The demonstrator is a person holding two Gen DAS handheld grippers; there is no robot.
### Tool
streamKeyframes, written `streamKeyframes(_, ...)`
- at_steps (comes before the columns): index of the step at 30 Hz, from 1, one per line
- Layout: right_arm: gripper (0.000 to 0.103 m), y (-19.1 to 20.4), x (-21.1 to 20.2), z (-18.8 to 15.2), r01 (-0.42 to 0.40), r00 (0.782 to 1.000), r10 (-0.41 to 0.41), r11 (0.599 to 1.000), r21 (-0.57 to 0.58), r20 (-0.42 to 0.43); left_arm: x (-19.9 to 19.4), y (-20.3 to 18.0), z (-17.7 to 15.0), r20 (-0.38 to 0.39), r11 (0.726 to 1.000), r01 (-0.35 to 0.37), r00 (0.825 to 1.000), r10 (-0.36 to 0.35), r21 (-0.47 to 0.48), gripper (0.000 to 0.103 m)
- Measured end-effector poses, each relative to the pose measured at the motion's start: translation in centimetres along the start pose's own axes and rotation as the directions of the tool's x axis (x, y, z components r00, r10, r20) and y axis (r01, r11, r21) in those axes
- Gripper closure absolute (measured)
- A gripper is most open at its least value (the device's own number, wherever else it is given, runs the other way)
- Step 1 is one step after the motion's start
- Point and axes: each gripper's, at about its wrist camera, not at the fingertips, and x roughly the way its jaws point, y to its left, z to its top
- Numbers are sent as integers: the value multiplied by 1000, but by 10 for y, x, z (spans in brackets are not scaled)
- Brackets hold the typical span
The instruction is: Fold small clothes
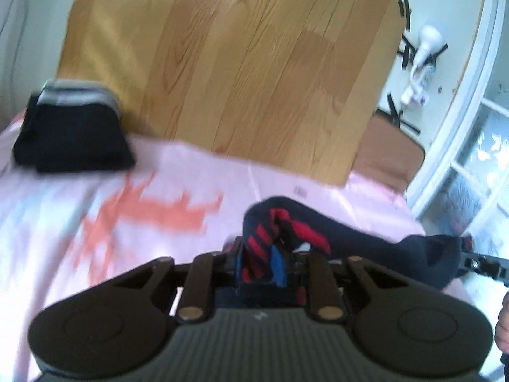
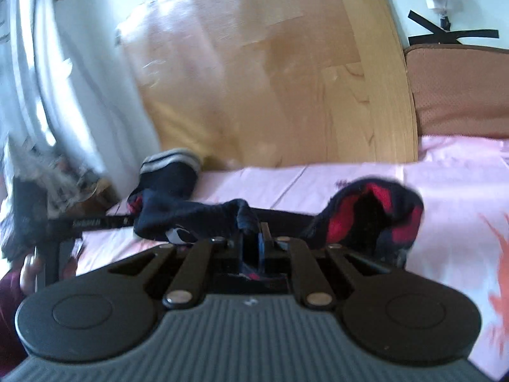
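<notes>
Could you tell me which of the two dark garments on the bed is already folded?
The dark bundle with the grey band, lying alone near the headboard. The red-striped navy sock is stretched between both grippers.

No wording can be read with certainty. The dark bar (image 2: pixel 92 222) in the right wrist view carries pale lettering, too blurred to make out, and the pink sheet (image 1: pixel 299 191) bears a small printed mark (equally smeared in both views).
</notes>
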Motion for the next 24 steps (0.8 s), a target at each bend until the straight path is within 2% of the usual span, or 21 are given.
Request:
streamKeyframes(2, 91, 11, -3, -28, -8, 1000, 7, 999, -42, -15, -2, 7, -21, -61, 999, -41, 997, 40, -12, 68)
streamKeyframes(3, 90, 13, 0, -46, -21, 999, 19, 998, -51, -51, -1, 14, -30, -97, 998, -60, 994, 56, -36, 66)
streamKeyframes(4, 87, 15, 7, -66, 1, 995, -8, 997, -72, -99, 0, 22, -36, -127, 995, -70, 990, 60, -76, 66)
streamKeyframes(5, 78, 16, 16, -76, 42, 990, -55, 994, -100, -130, -1, 32, -41, -156, 989, -67, 987, 45, -134, 66)
streamKeyframes(6, 75, 19, 22, -90, 92, 981, -115, 985, -148, -159, -5, 42, -43, -165, 979, -44, 986, 11, -200, 65)
streamKeyframes(7, 74, 22, 22, -97, 96, 981, -123, 980, -176, -152, -11, 51, -43, -159, 968, -20, 987, -21, -251, 61)
streamKeyframes(8, 68, 23, 19, -98, 93, 984, -118, 979, -181, -133, -19, 57, -40, -137, 957, -1, 990, -40, -290, 56)
streamKeyframes(9, 57, 24, 13, -94, 78, 987, -99, 983, -163, -124, -27, 59, -38, -106, 953, 8, 993, -42, -303, 53)
streamKeyframes(11, 49, 16, -4, -82, 30, 997, -38, 994, -104, -72, -37, 58, -31, -52, 955, 8, 998, -25, -298, 43)
streamKeyframes(12, 46, 10, -15, -75, 11, 999, -13, 998, -68, -32, -38, 56, -28, -38, 956, 10, 999, -22, -292, 41)
streamKeyframes(14, 44, -3, -34, -67, 1, 999, 0, 1000, -10, 40, -33, 51, -24, -39, 958, 13, 999, -26, -286, 34)
streamKeyframes(16, 35, -14, -47, -64, 46, 992, -51, 998, 50, 111, -19, 43, -22, -56, 960, 10, 998, -27, -280, 27)
streamKeyframes(17, 27, -19, -48, -64, 87, 987, -97, 993, 82, 128, -12, 41, -22, -63, 962, 9, 998, -28, -274, 25)
streamKeyframes(18, 24, -28, -45, -62, 152, 977, -168, 980, 126, 130, -4, 36, -22, -75, 964, 10, 997, -31, -265, 25)
streamKeyframes(19, 24, -37, -38, -64, 188, 971, -207, 970, 155, 120, 2, 32, -23, -84, 966, 13, 996, -36, -260, 25)
streamKeyframes(21, 26, -55, -22, -70, 226, 967, -246, 949, 219, 70, 16, 24, -24, -100, 969, 19, 994, -45, -246, 34)
streamKeyframes(22, 34, -60, -12, -74, 238, 967, -252, 942, 238, 30, 22, 19, -23, -109, 973, 16, 993, -42, -231, 53)
streamKeyframes(23, 73, -64, 1, -75, 247, 968, -249, 940, 234, -20, 27, 14, -21, -116, 978, -11, 993, -13, -207, 74)
streamKeyframes(24, 83, -63, 15, -75, 278, 961, -271, 939, 201, -64, 32, 9, -18, -112, 984, -45, 993, 25, -175, 85)
